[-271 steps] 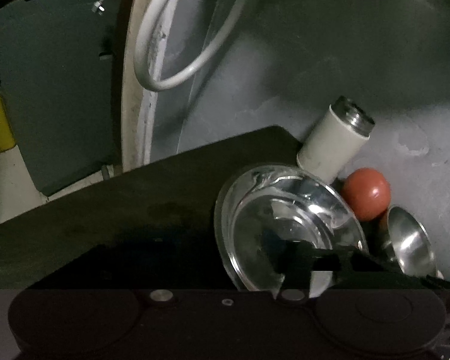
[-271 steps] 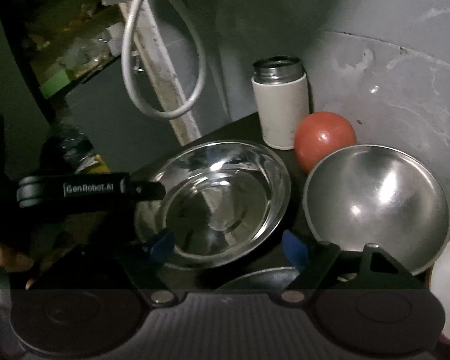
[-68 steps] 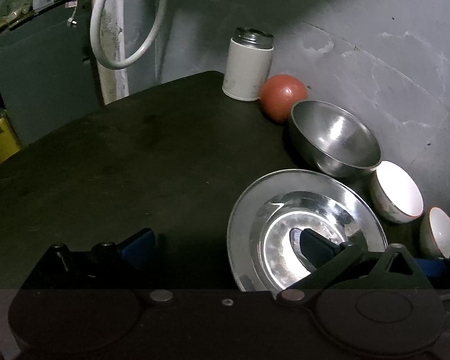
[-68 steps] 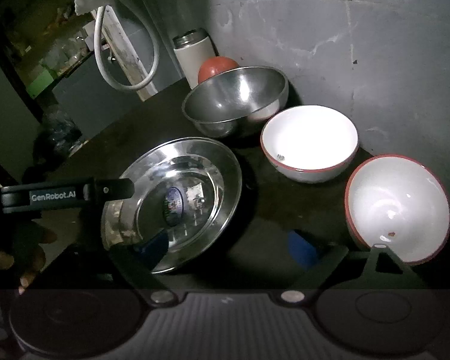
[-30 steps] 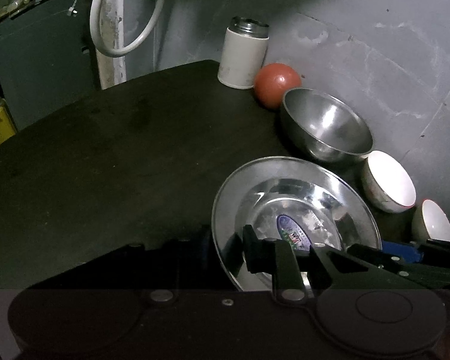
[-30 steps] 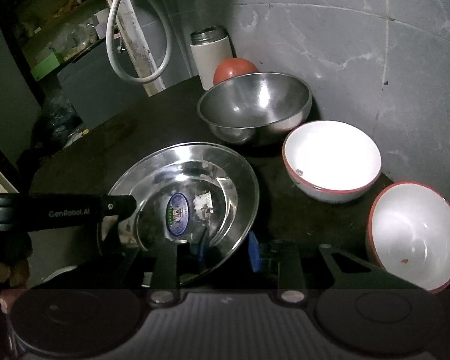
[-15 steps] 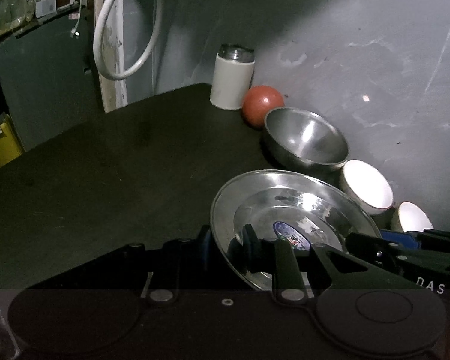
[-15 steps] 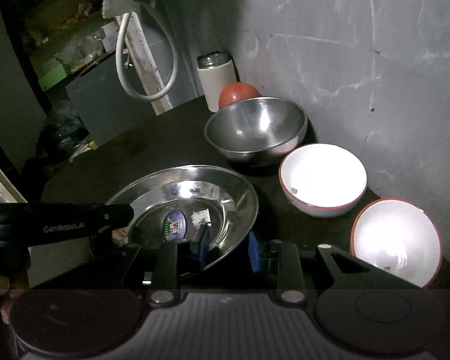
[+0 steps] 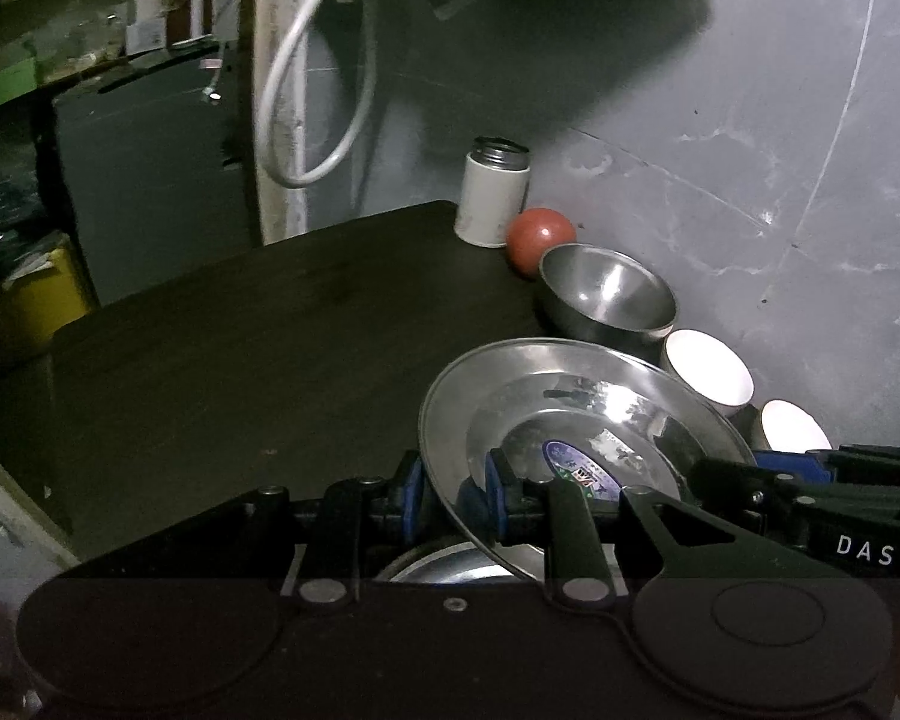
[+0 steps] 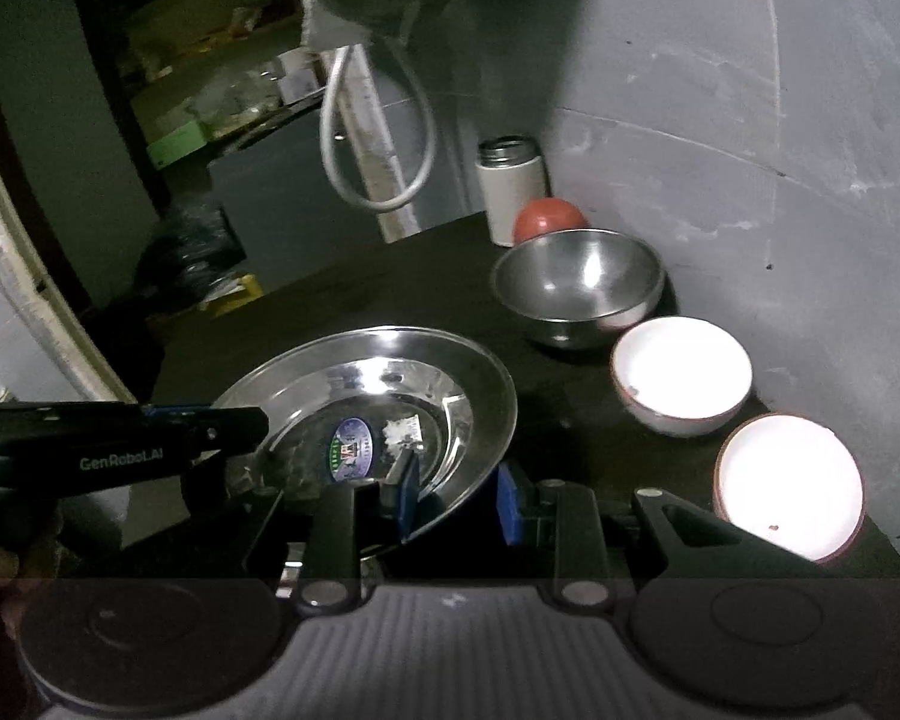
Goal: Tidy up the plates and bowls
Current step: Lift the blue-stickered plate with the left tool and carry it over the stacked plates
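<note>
Dark worktop [image 9: 240, 360] below, both sets of jaws nearly closed, pinching opposite rims of the steel plate [image 10: 390, 408]: left gripper [image 9: 450, 489], right gripper [image 10: 456, 501]. Plate tilted above the surface. Along the wall edge: steel bowl [image 10: 576, 285], two white bowls [image 10: 681, 375].
</note>
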`<state>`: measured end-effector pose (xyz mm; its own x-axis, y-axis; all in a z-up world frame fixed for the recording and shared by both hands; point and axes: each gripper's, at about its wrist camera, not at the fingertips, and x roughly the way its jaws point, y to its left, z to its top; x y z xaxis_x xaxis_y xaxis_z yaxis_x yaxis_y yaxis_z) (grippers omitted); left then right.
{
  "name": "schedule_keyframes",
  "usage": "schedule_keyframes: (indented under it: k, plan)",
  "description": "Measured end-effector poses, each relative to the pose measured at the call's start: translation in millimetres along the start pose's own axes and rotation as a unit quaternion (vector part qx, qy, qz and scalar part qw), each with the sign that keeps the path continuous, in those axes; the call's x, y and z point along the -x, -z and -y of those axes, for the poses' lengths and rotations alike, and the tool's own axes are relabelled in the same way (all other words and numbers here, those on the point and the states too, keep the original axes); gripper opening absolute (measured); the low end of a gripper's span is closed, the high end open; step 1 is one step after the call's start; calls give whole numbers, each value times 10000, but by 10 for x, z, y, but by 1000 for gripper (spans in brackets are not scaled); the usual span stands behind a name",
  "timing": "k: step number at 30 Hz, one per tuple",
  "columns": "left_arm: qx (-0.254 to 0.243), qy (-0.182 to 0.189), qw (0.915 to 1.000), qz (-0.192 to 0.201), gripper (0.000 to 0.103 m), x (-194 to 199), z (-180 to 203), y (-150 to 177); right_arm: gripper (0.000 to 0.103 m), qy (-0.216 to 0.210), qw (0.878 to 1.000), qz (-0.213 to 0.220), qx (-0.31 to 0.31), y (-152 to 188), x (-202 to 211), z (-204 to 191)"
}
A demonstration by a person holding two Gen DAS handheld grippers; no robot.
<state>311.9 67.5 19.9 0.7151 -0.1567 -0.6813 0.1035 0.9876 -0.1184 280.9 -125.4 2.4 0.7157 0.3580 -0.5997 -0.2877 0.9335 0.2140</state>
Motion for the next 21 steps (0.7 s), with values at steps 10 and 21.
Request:
schedule_keyframes:
  k: [10, 21]
  plan:
    - [372, -182, 9991, -21, 24, 370, -49, 410, 31, -418, 9976, -234, 498, 192, 249, -183]
    - [525, -374, 9979, -39, 25, 546, -84, 665, 32, -623, 9937, -433, 820, 360, 293, -312]
